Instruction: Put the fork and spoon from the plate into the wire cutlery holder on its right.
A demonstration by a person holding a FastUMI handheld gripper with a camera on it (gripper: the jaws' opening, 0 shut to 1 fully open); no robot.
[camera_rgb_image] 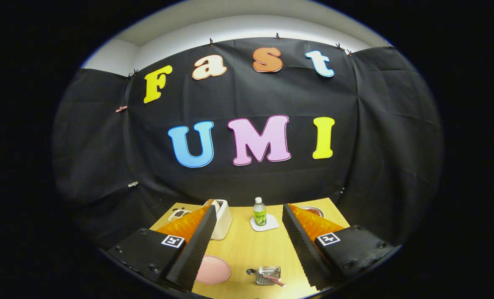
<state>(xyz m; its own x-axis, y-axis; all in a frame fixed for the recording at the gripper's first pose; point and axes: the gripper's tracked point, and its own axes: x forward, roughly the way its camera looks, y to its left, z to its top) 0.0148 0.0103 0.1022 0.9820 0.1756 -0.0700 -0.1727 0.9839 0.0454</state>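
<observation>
i have the gripper (247,249) high above the wooden table (247,249), its two fingers spread wide with nothing between their pads but bare tabletop. the left finger (195,245) and right finger (303,245) frame a broad open lane of wood, so there is plenty of room to move between them. from the middle of that lane, the pink plate (212,270) lies at about 8 o'clock, close beside the left finger's inner edge and partly tucked under it; its surface looks bare to me. the wire cutlery holder (268,275) sits at about 5 o'clock, to the plate's right, apart from it and short of the right finger. cutlery rests in it: a pink-handled piece (275,280) lies with its long axis slanting toward 4 o'clock, its handle poking past the holder's rim, and a dark spoon bowl (251,271) sticks out toward 9 o'clock. which piece is the fork i cannot tell. at 12 o'clock a green bottle (259,211) stands upright on a white coaster (265,224). a white box (223,218) stands at 11 o'clock, past the left fingertip, and a red-filled dish (313,211) sits at 1 o'clock near the table's far edge.
</observation>
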